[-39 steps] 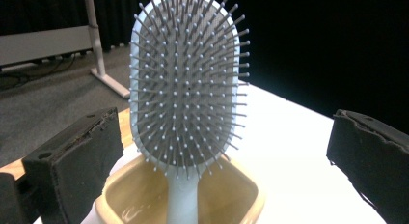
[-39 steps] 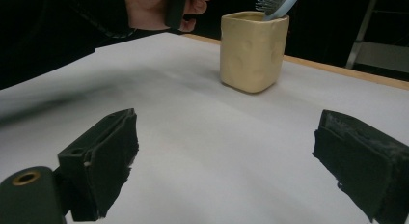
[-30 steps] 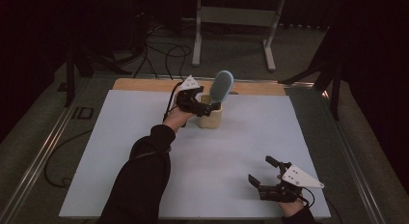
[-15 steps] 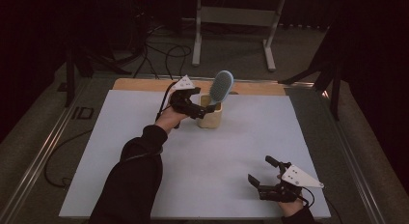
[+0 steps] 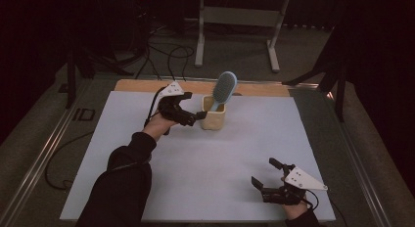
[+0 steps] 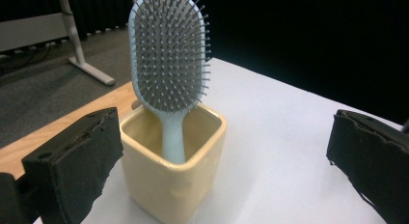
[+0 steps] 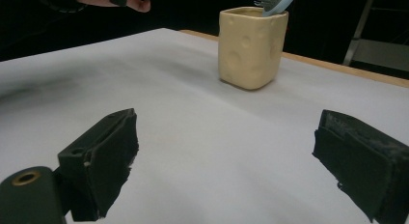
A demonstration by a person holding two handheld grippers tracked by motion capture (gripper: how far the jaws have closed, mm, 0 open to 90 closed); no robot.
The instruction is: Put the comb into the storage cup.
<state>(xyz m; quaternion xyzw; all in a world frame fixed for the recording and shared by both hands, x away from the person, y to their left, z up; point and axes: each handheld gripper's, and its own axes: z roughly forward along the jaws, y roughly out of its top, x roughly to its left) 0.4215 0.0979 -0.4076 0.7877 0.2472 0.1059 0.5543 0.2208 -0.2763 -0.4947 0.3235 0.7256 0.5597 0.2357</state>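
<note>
Backed off a touch from the yellow cup (image 5: pixel 214 119) since a second ago, left gripper (image 5: pixel 198 116) now just beside it with jaws spread wide and empty. Nearest, at the table's (image 5: pixel 195 178) front right corner, right gripper (image 5: pixel 264 182) resting low, released, nothing between the jaws. Farther back, near the wooden edge, blue hairbrush (image 5: pixel 223 88) standing handle-down in that cup, bristle head tilted up and right.

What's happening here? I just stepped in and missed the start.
A person holds a claw in each hand over a white table. The left claw sits open right beside a yellow cup, which holds a blue hairbrush standing handle-down. The right claw waits open at the near right edge, holding nothing.
</note>
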